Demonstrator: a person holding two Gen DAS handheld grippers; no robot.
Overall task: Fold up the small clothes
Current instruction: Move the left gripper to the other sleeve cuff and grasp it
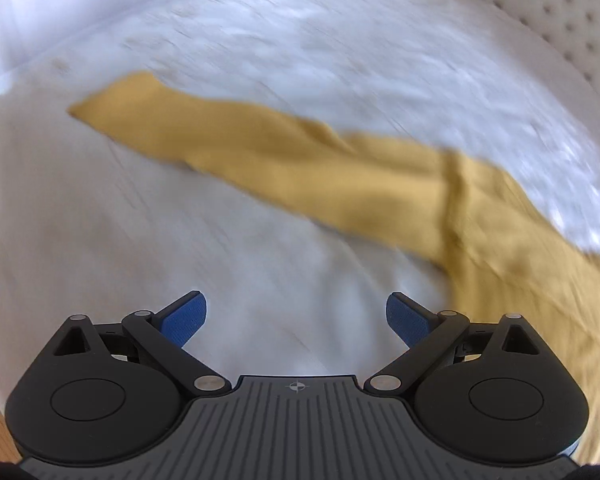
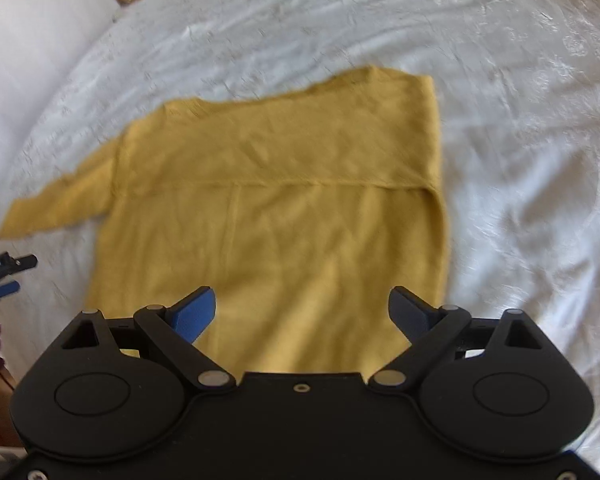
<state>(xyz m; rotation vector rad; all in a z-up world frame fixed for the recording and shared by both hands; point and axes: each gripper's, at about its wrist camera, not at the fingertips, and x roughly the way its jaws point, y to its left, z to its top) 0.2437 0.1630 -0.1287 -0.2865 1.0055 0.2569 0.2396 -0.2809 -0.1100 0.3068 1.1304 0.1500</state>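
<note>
Left wrist view first: the left gripper (image 1: pixel 296 316) is spread wide, nothing caught between its blue pads (image 1: pixel 186 318), and only white bedsheet (image 1: pixel 260 280) is seen under it. The mustard-yellow sweater (image 1: pixel 380 184) is laid ahead and off to the right of the jaws, with its long sleeve (image 1: pixel 148 116) stretched out ahead-left, not touched by anything. The whole picture is pretty smeared, so finer creases can't be made out. A tufted headboard (image 1: pixel 560 12) is glimpsed far ahead on the right.

Right wrist view: the right gripper (image 2: pixel 302 312) is also held wide apart and empty, hovering over the sweater's lower part. The body of the garment is spread flat straight ahead, and its right side looks already folded in, judging by the clean straight edge there. The one loose sleeve is left sticking out ahead-left. The tip of the other gripper is spotted at the far left edge, clear of the cloth.

So, best guess, one side fold is done and the sleeve side is up next. That sleeve would need to be pinched near its cuff and carried across the body, with the cloth kept flat so nothing gets bunched.
</note>
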